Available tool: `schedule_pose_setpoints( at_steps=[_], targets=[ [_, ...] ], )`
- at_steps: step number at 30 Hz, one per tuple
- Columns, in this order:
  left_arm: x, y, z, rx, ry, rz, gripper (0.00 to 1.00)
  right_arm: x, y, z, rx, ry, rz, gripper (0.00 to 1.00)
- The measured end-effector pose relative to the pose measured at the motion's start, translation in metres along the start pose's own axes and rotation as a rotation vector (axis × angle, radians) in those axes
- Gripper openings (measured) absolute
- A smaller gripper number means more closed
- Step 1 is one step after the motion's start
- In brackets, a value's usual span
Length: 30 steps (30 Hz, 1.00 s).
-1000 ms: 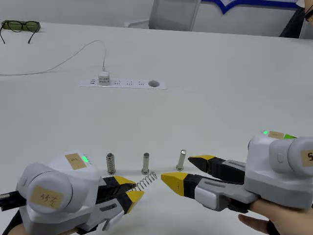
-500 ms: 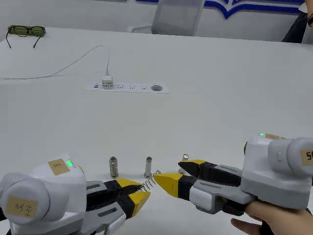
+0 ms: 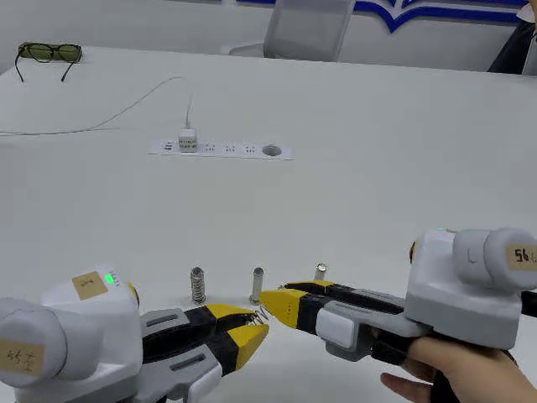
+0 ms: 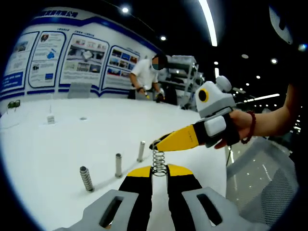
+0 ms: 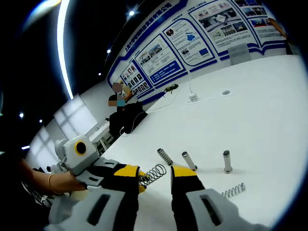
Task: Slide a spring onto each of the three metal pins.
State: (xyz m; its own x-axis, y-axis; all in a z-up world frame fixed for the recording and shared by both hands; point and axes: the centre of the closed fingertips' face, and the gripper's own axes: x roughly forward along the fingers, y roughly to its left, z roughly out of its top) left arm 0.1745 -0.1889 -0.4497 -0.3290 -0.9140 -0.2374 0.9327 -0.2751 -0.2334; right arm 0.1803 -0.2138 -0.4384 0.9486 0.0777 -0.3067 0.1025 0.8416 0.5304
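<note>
White bench [image 3: 403, 168] runs out well past both claws. Left claw [image 3: 242, 326] comes in low from the left and right claw [image 5: 155, 168] from the right, with their tips nearly meeting just above the bench. Left claw is pinching a spring [image 4: 158, 160] by one end between its yellow tips, and the rest sticks out forward toward the right claw. Right claw is slightly spread, the gap wider than the spring. The spring's free end sits between its jaws, closer to its right one, and I can't tell if it touches. Well beyond both claws sits a power strip [image 3: 222, 149] with a charger [image 3: 187, 138] plugged in. Glasses [image 3: 50, 52] lie far beyond the left claw, near the bench's far edge. Three pins stand upright in a row just beyond the claw tips. Left pin [image 3: 197, 272] is ahead of the left claw and carries a fitted spring [image 3: 199, 290]. Mid pin [image 3: 257, 285] is right behind where the two claws meet, bare. Right pin [image 3: 320, 271] is just past the right claw's far jaw, bare. Loose spring [image 5: 234, 190] lies flat on the bench just right of the right claw's right jaw, nearer to it than the right pin.
</note>
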Motion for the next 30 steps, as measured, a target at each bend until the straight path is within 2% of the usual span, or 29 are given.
schedule_pose_setpoints(
  at_steps=[8, 13, 15, 19, 24, 30],
  targets=[
    [0.0, -0.005, 0.01, -0.002, -0.039, -0.018, 0.1, 0.001, 0.005, 0.005, 0.068, -0.025, 0.035, 0.19],
    [-0.001, -0.006, 0.01, 0.013, -0.036, -0.018, 0.1, 0.001, 0.009, 0.007, 0.084, -0.034, 0.058, 0.16],
    [-0.002, -0.005, 0.01, 0.024, -0.029, -0.013, 0.1, 0.001, 0.013, 0.009, 0.105, -0.043, 0.081, 0.14],
    [-0.003, -0.005, 0.011, 0.036, -0.024, -0.009, 0.1, 0.002, 0.013, 0.011, 0.073, -0.051, 0.085, 0.13],
    [-0.003, -0.004, 0.013, 0.052, -0.017, 0.002, 0.11, 0.003, 0.016, 0.014, 0.077, -0.065, 0.101, 0.12],
    [-0.002, -0.003, 0.012, 0.068, 0.01, 0.014, 0.11, 0.004, 0.019, 0.015, 0.047, -0.062, 0.099, 0.12]
  ],
)
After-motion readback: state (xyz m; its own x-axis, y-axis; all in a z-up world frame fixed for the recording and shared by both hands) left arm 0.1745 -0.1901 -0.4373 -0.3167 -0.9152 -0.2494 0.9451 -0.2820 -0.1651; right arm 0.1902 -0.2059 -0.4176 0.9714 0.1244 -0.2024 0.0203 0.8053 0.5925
